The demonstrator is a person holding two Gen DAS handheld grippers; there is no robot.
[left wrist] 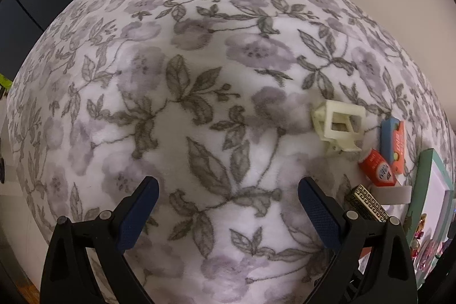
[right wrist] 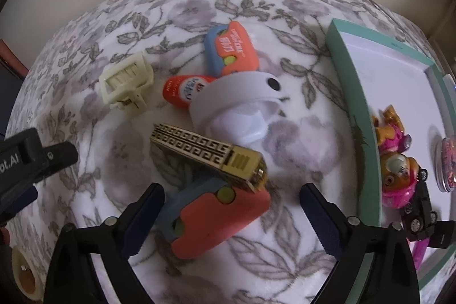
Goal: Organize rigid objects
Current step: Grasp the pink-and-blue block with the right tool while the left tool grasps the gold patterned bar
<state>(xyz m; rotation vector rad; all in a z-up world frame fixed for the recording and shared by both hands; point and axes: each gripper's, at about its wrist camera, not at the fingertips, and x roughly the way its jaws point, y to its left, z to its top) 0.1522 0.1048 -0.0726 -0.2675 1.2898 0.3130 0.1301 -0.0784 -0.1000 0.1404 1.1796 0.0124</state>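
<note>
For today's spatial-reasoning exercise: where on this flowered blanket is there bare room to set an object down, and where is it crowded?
Free: the broad blanket left of the cream hair clip, below the open left tongs. Also free: the white floor of the teal tray beyond the toy pup. Crowded: the cluster around the gold case, between clip and tray.

Each hand-held gripper (left wrist: 228, 201) (right wrist: 232, 202) has black, wedge-shaped plastic arms with round silver screws at the joints. The fingers (left wrist: 139, 215) (right wrist: 144, 214) carry dark blue pads with a fine grid texture. White lettering marks the left one's black body.
</note>
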